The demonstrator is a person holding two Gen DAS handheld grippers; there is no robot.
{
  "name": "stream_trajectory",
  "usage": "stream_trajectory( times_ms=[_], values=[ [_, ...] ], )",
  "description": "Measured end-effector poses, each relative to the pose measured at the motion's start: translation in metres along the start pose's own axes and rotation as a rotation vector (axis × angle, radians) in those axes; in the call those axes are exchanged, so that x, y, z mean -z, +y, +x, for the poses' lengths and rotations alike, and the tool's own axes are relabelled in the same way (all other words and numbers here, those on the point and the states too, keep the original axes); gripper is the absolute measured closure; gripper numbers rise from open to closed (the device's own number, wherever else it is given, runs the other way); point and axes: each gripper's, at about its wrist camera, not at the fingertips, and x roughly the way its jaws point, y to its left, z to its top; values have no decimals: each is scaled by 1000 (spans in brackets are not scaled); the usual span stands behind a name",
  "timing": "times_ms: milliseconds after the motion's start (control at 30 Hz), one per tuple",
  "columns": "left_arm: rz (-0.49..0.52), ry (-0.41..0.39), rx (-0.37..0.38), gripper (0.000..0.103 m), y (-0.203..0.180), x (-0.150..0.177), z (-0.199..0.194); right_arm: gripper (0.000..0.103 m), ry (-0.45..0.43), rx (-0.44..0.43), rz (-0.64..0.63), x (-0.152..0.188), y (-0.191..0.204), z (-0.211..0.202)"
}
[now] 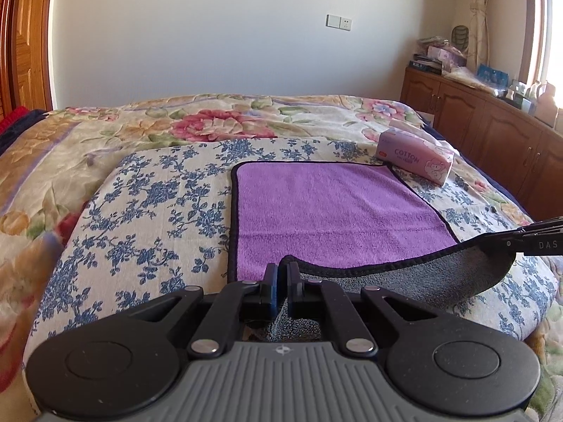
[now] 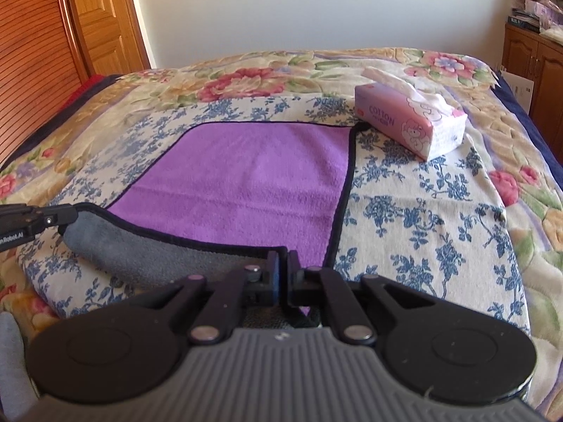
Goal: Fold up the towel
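Observation:
A purple towel with a black hem and a grey underside lies on a blue-flowered cloth on the bed; it also shows in the right wrist view. My left gripper is shut on the towel's near left corner. My right gripper is shut on the near right corner. Both near corners are lifted off the bed, so the near edge curls up and the grey underside shows. The right gripper also shows at the right edge of the left wrist view. The left gripper shows at the left edge of the right wrist view.
A pink tissue pack marked COTTON lies by the towel's far right corner, also in the right wrist view. A flowered quilt covers the bed. Wooden cabinets with clutter stand to the right. A wooden door stands at the left.

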Motion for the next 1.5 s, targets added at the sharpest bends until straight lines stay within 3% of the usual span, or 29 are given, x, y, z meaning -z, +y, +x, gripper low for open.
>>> stream_trajectory(
  times_ms=[833, 1500],
  values=[
    [5, -40, 28, 97, 1, -21, 17, 98, -53, -2, -49, -22, -5, 13],
    [4, -55, 10, 97, 8, -36, 43, 98, -77, -9, -69, -37, -16, 31]
  ],
)
